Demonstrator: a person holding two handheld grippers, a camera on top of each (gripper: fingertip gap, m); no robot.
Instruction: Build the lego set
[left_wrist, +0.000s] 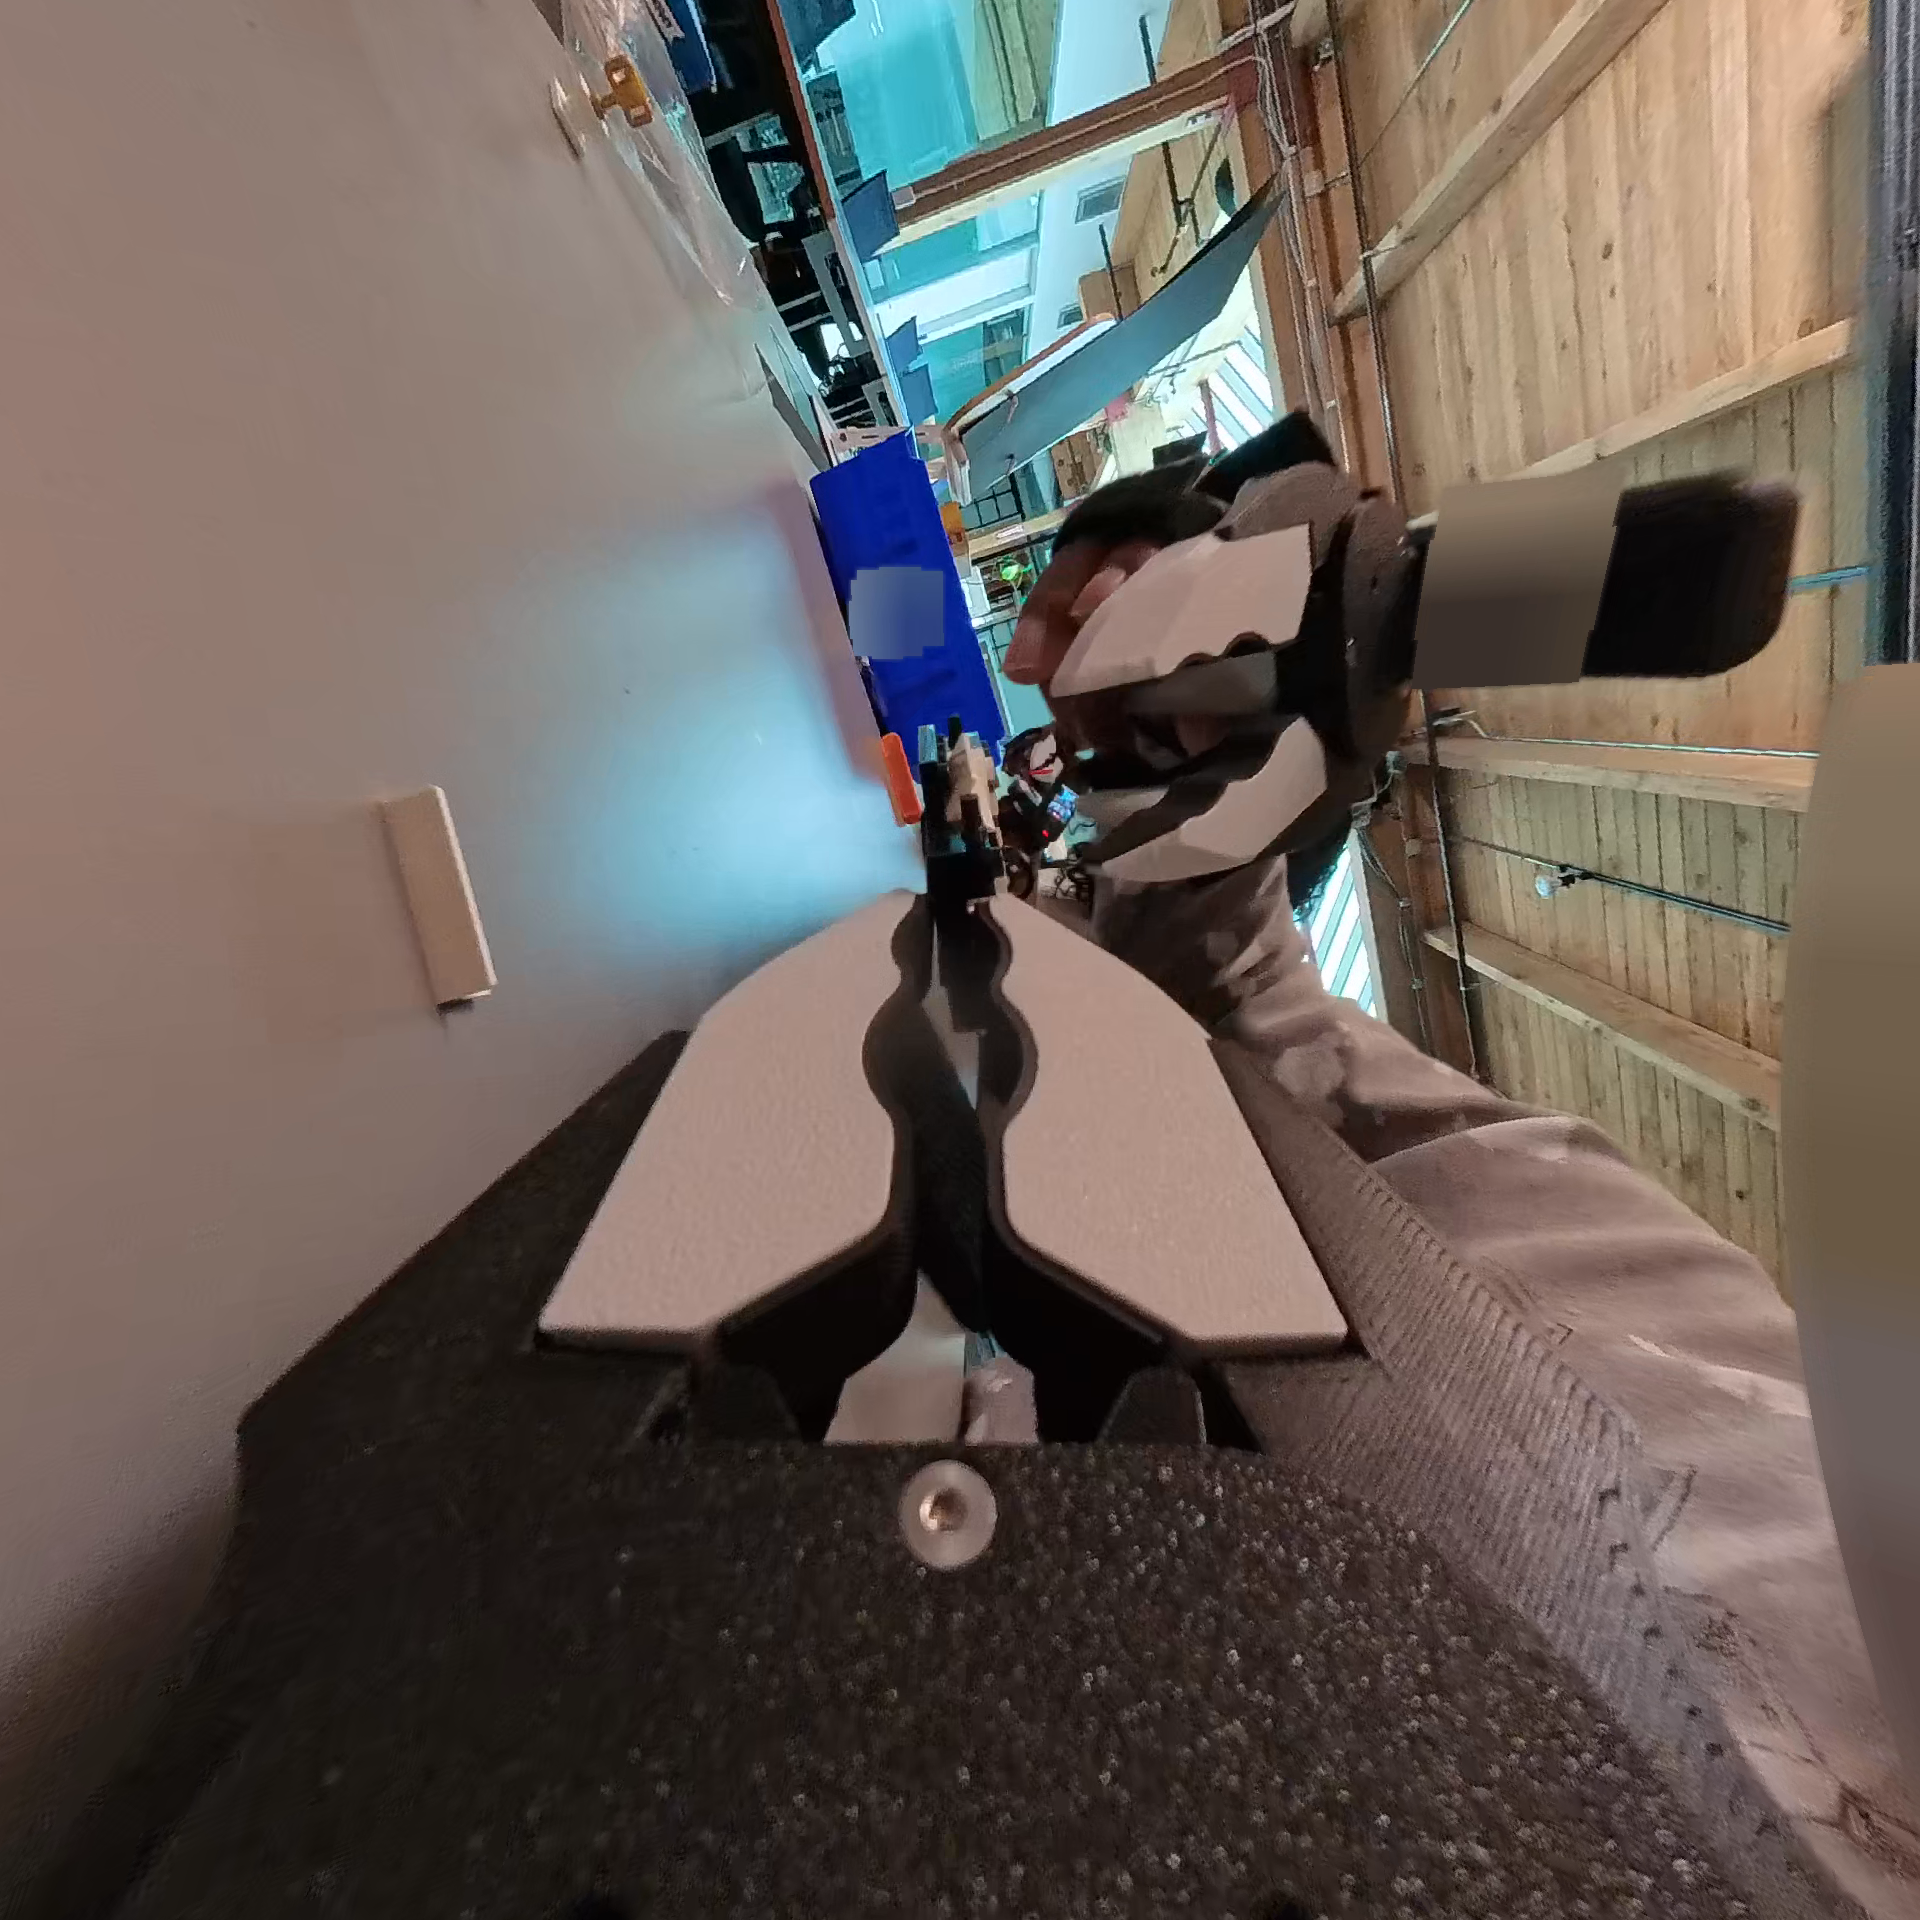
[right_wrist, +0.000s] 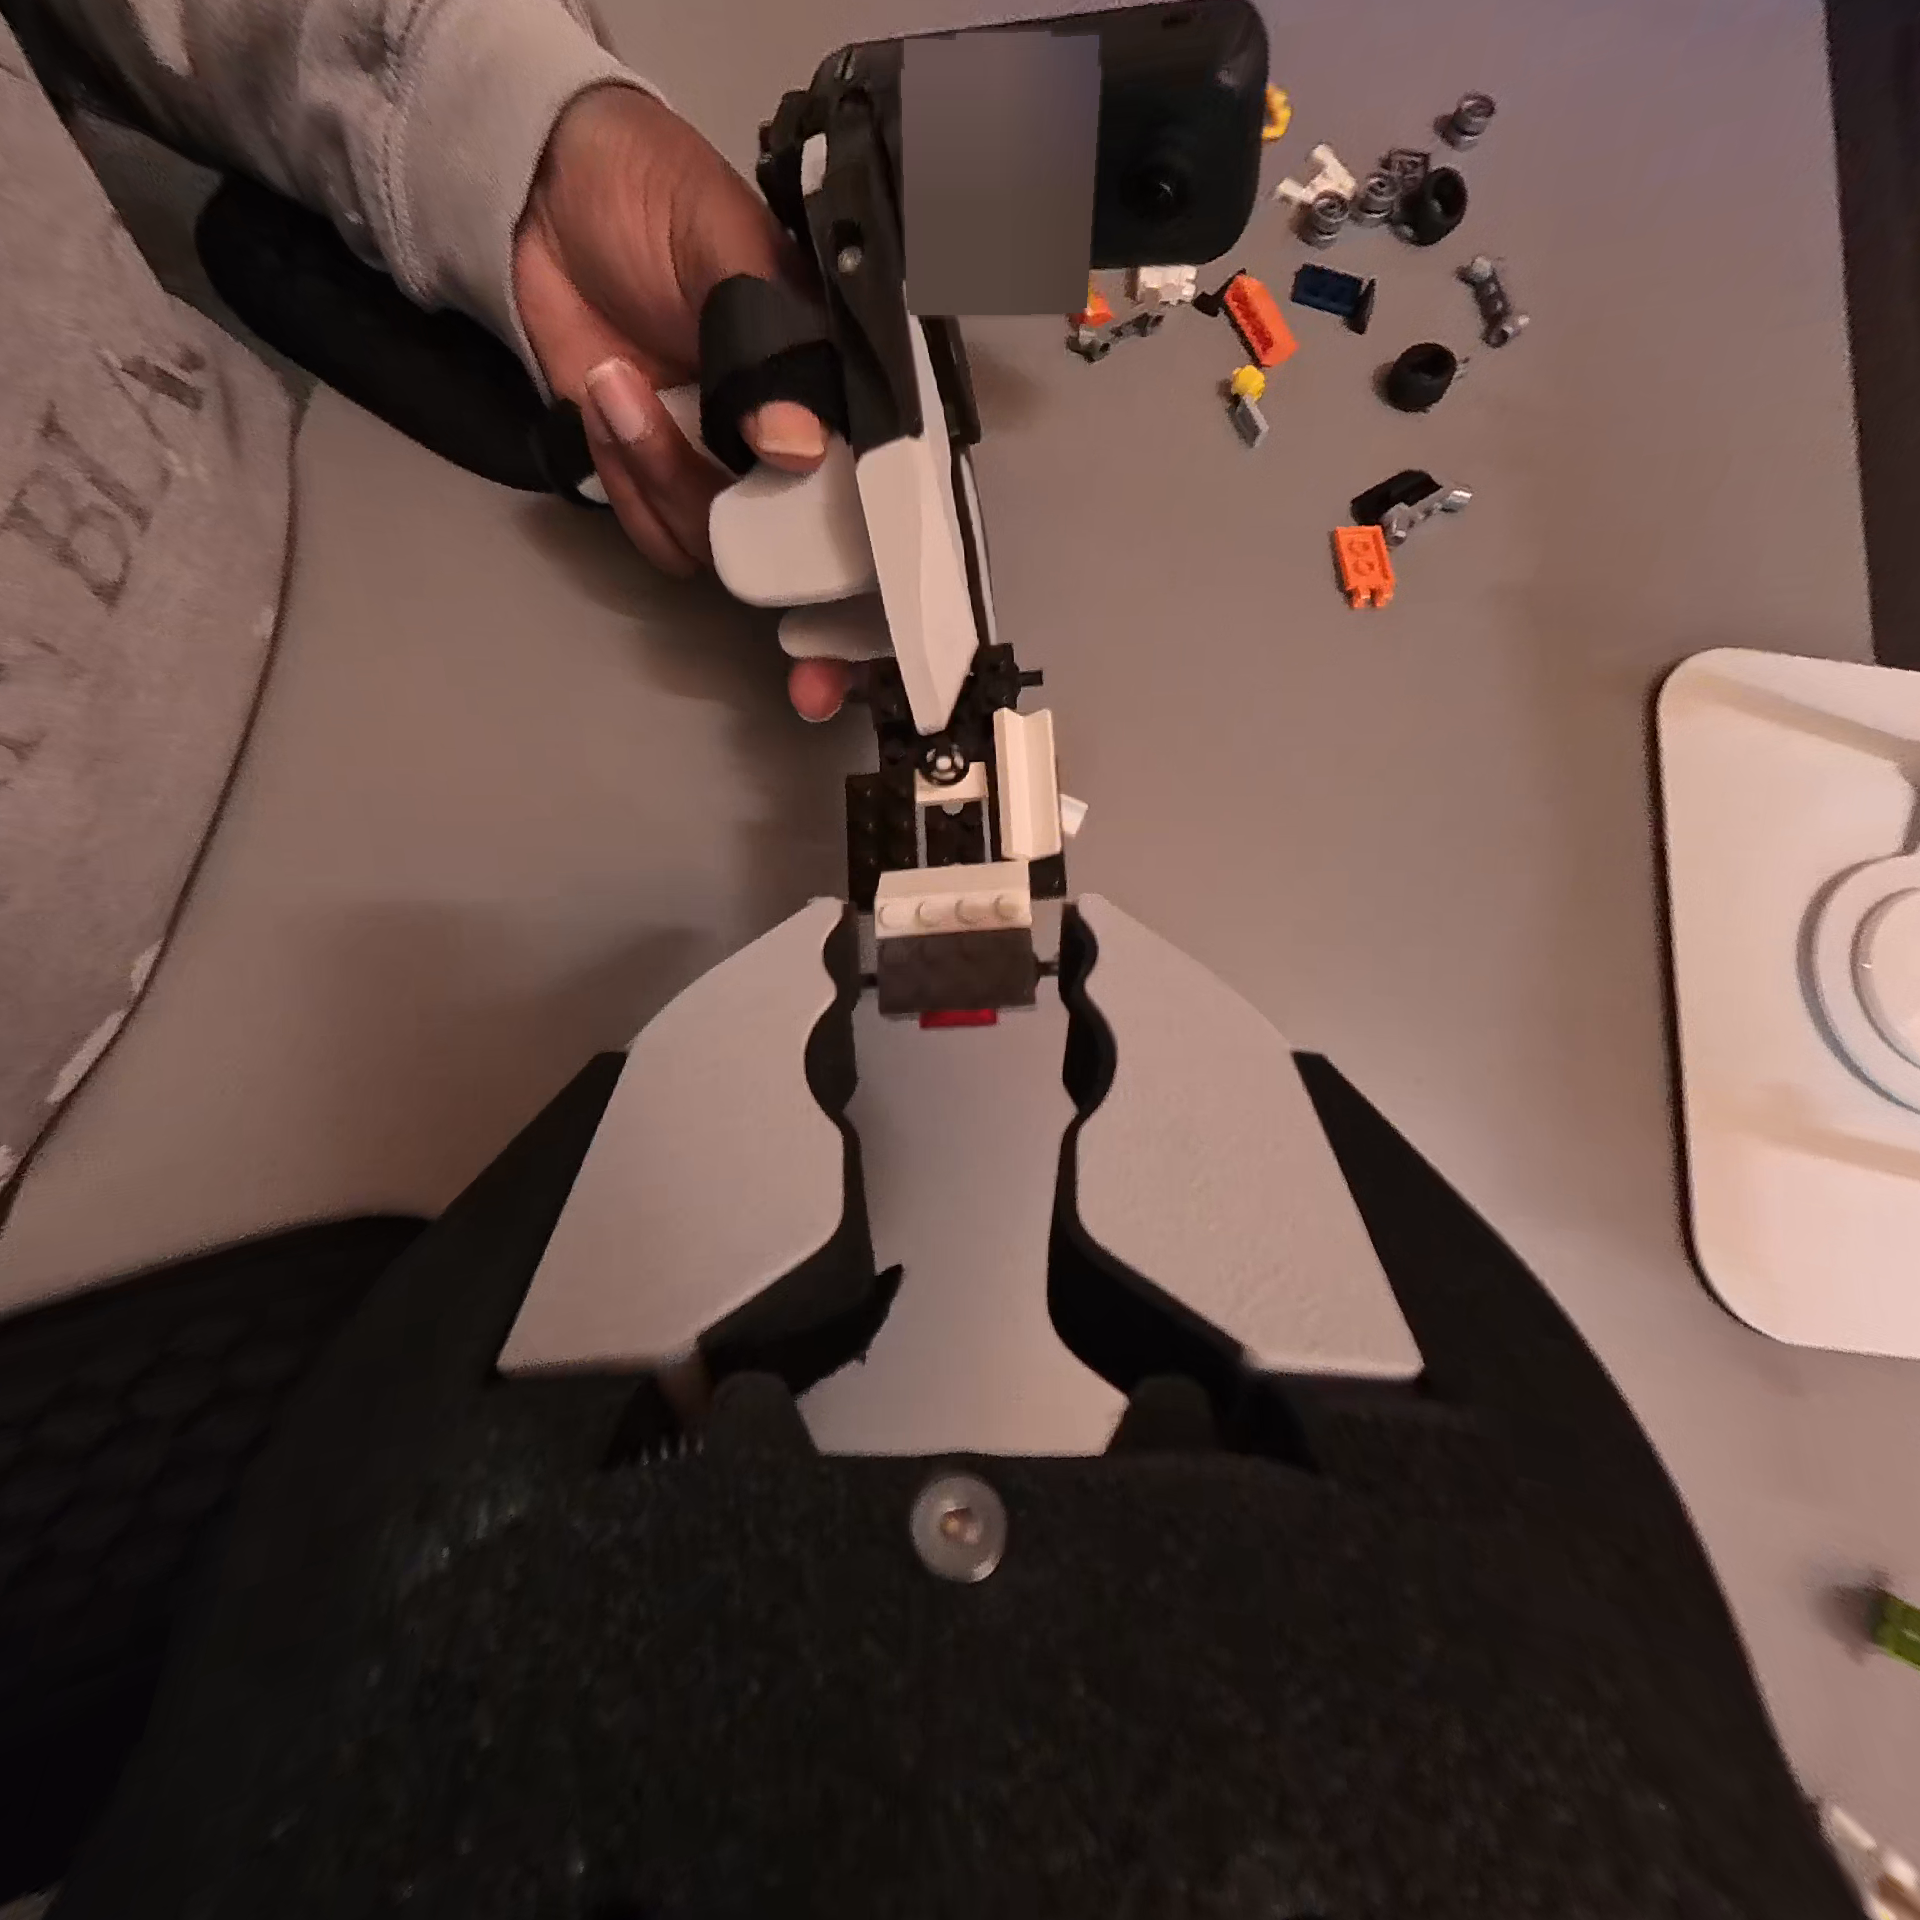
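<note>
The lego model (right_wrist: 951, 842), black and white with a dark grey brick and a red piece at its near end, hangs above the grey table (right_wrist: 416, 831). My left gripper (left_wrist: 958, 914) is shut on the model's (left_wrist: 961, 800) far end. It also shows in the right wrist view (right_wrist: 935, 623), held by a hand. My right gripper (right_wrist: 961, 920) is open, with its jaws on either side of the model's near end and small gaps showing. It shows farther off in the left wrist view (left_wrist: 1101, 769), jaws apart.
Loose pieces lie at the back right: an orange plate (right_wrist: 1361, 566), a black tyre (right_wrist: 1421, 376), an orange brick (right_wrist: 1259, 320), a blue plate (right_wrist: 1333, 291) and grey wheels (right_wrist: 1392, 197). A white tray (right_wrist: 1766, 987) sits at the right. A blue bin (left_wrist: 894, 592) stands beyond the model. Spacing between my two grippers at the tips: around 5 cm. From either gripper's tips it is about 20 cm to the orange plate (right_wrist: 1361, 566).
</note>
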